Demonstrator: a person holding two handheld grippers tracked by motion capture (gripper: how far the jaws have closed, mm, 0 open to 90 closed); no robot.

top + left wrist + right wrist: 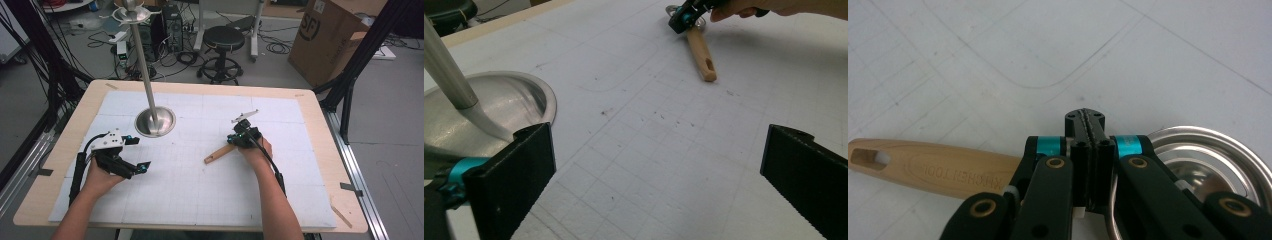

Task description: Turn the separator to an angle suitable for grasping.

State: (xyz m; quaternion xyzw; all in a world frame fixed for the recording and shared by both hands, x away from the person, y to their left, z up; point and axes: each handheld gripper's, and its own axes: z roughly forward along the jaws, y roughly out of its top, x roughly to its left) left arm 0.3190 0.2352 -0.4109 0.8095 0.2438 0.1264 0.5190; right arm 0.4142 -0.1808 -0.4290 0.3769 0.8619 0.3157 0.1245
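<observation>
A utensil with a wooden handle (218, 154) and a round metal head lies on the white mat right of centre. My right gripper (239, 135) sits at its head end. In the right gripper view the jaws of the right gripper (1084, 120) are pressed together over the thin neck, with the handle (933, 167) to one side and the metal head (1208, 150) to the other. My left gripper (140, 153) rests at the left, open and empty; in its own view the left gripper (659, 150) has its jaws far apart. A metal stand (155, 121) rises just beyond it.
The stand's round base (499, 105) lies close to my left jaw. The white gridded mat (200, 190) covers a wooden table (47, 165). Behind the table are a stool (223, 40), a cardboard box (330, 35) and cables on the floor.
</observation>
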